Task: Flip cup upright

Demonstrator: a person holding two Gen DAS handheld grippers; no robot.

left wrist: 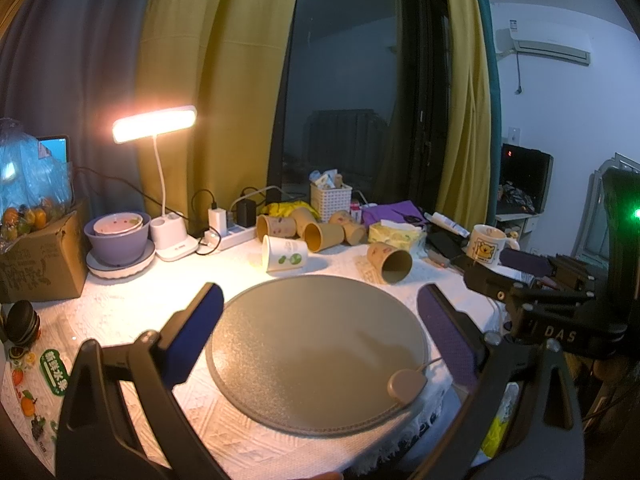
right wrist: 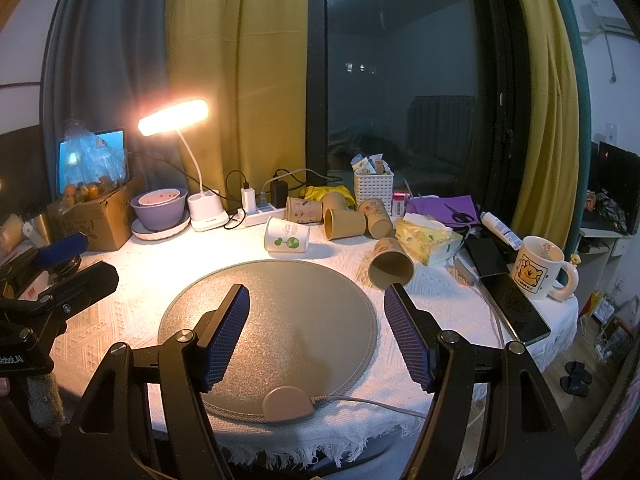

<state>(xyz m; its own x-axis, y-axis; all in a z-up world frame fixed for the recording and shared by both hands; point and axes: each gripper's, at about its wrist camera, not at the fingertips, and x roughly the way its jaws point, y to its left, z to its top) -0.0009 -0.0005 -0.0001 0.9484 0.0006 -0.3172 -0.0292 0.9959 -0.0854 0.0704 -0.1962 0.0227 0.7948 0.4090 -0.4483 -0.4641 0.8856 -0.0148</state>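
Several paper cups lie on their sides at the back of the table. A white cup with green print lies behind the round grey mat. A brown cup lies at the mat's back right, mouth toward me. More brown cups lie further back. My left gripper is open and empty above the mat. My right gripper is open and empty above the mat; it also shows in the left wrist view at the right.
A lit desk lamp, a purple bowl on a plate, a power strip, a white basket, a tissue pack, a bear mug, a phone and a cardboard box ring the mat.
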